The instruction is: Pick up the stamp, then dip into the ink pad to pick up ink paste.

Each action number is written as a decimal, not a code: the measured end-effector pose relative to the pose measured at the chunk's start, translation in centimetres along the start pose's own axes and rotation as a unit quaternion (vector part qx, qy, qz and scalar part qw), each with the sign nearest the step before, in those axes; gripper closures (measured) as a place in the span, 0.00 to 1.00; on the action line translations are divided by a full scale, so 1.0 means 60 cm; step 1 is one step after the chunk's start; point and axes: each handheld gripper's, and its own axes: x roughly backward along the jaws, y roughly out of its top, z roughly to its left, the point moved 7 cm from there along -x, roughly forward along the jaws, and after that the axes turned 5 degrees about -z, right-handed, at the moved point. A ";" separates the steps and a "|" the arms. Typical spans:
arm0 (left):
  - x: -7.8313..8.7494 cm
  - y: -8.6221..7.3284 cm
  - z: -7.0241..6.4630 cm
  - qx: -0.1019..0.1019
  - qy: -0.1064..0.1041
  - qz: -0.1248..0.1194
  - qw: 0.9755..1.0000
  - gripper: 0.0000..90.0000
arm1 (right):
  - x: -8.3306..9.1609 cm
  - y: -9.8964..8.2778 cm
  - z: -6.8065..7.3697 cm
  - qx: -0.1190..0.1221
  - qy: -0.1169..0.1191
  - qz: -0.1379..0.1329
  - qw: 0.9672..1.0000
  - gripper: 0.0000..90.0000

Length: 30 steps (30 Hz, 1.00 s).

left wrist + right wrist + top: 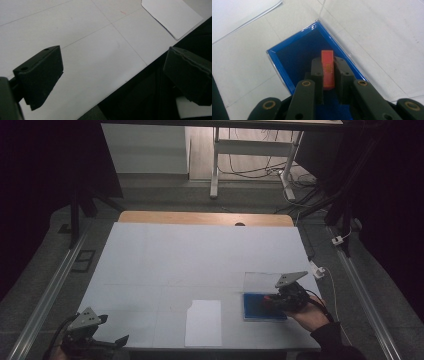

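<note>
Right gripper view shows us our right gripper (328, 75) pinching a small red block (327, 68) between its two black fingers (316, 75), right over a blue box (287, 53) with a clear lid (367, 27) standing open behind it. What could go wrong from here, we think, is that the block slips out, because the fingers hold it by its thin sides and its top pokes out past the fingertips. If we tip our hand or bump the blue wall beside the fingers, the block could twist or drop back inside. The clear lid stands just past the fingertips, so a quick lift might knock it too. The block looks flat, thin and orange-red, with a plain smooth face, standing up straight between the pads. High view shows the right gripper (280, 299) over the blue box (255, 312) on the white table (165, 260), with a sheet of paper (203, 322) off to one side. Our left gripper (112, 75) has its fingers spread wide with nothing between them, at the table's near edge
</note>
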 end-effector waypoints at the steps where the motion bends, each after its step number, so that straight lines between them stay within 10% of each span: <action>1: 0.000 0.000 0.000 0.000 0.000 0.000 1.000 0.03 | 0.001 0.002 0.001 -0.003 -0.002 -0.004 1.000 0.88; 30: -0.001 0.001 0.000 0.001 -0.002 0.001 1.000 0.03 | 0.017 0.016 0.024 -0.044 -0.034 -0.033 0.998 0.89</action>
